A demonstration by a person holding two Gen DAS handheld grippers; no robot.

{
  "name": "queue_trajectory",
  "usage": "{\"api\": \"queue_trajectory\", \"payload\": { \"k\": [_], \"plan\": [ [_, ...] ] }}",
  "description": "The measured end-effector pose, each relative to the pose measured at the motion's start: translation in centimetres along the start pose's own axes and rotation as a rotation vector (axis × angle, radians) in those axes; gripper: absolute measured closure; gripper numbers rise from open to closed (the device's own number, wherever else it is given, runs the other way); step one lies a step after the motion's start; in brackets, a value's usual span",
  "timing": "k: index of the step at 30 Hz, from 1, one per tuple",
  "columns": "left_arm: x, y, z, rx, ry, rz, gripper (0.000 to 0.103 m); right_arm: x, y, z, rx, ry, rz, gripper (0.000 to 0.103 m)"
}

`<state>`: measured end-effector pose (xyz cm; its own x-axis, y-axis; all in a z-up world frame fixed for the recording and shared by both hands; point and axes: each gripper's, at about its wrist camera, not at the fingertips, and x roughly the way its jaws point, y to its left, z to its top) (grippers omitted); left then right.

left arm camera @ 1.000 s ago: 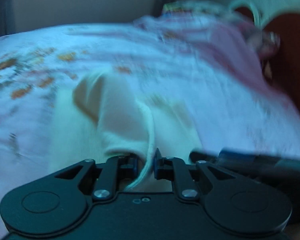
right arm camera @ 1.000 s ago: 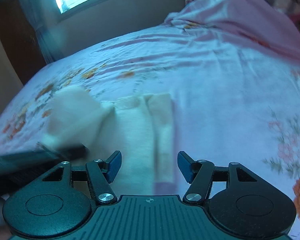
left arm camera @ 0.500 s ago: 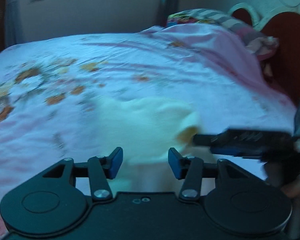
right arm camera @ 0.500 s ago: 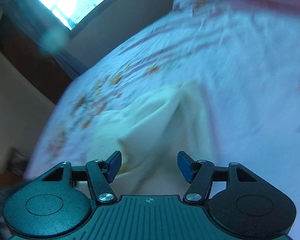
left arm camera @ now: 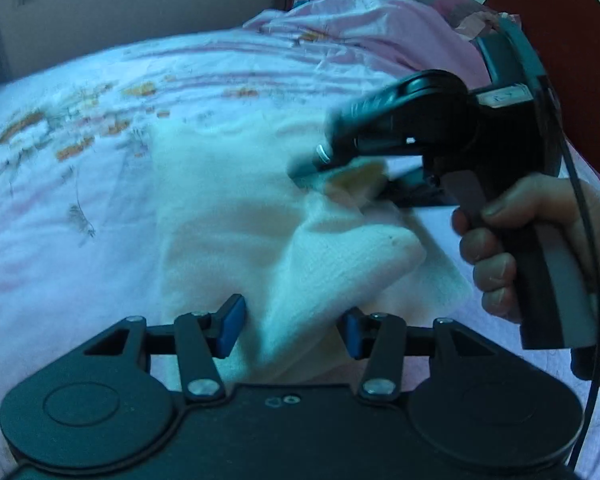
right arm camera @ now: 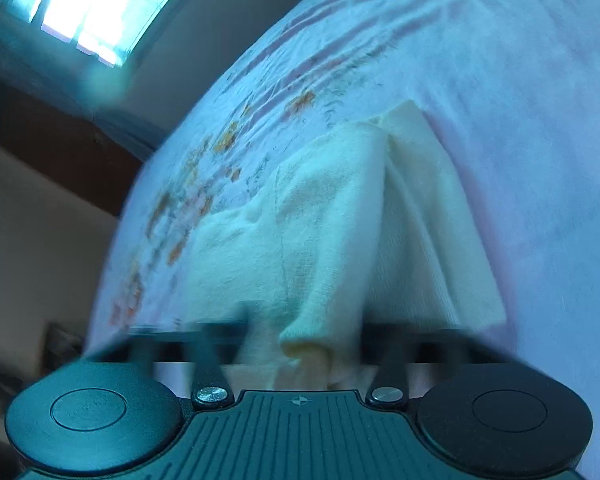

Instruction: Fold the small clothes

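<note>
In the left wrist view, the left gripper [left arm camera: 291, 330] is seen spread as before over the cream garment [left arm camera: 228, 216] on the bed [left arm camera: 80, 260], and a cloth corner is now lifted by the right gripper [left arm camera: 340, 176]. In the right wrist view, blurred fingers leave its grip unclear; cloth [right arm camera: 332, 240] has bunched closer.

My left claw [left arm camera: 291, 328] sits low with its jaws apart. My right claw [left arm camera: 320, 168] reaches across ahead of it, my right hand [left arm camera: 532, 240] wrapped round its handle; its fingers are blurred.

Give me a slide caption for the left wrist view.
Open left gripper straddles a raised fold of the cream knit garment on the pink floral bedsheet, right gripper alongside.
</note>
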<state>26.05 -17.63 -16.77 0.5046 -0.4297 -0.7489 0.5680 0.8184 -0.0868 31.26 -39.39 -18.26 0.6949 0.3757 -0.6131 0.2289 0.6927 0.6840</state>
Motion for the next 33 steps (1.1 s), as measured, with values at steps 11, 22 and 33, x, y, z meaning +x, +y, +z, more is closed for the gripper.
{"api": "queue_trajectory", "payload": {
  "k": [11,22,33],
  "plan": [
    [-0.2,-2.7,0.3,0.033,-0.070,-0.050,0.057,-5.0,6.0,-0.6,-0.441,-0.216,-0.078,0.094],
    [1.8,-3.6,-1.0,0.071,0.021,-0.060,0.055,-3.2,-2.2,0.9,-0.123,-0.084,0.026,0.049],
    [1.7,-4.0,-1.5,0.073,-0.019,-0.025,0.055,-1.3,-0.1,5.7,-0.247,-0.225,-0.103,0.096]
  ]
}}
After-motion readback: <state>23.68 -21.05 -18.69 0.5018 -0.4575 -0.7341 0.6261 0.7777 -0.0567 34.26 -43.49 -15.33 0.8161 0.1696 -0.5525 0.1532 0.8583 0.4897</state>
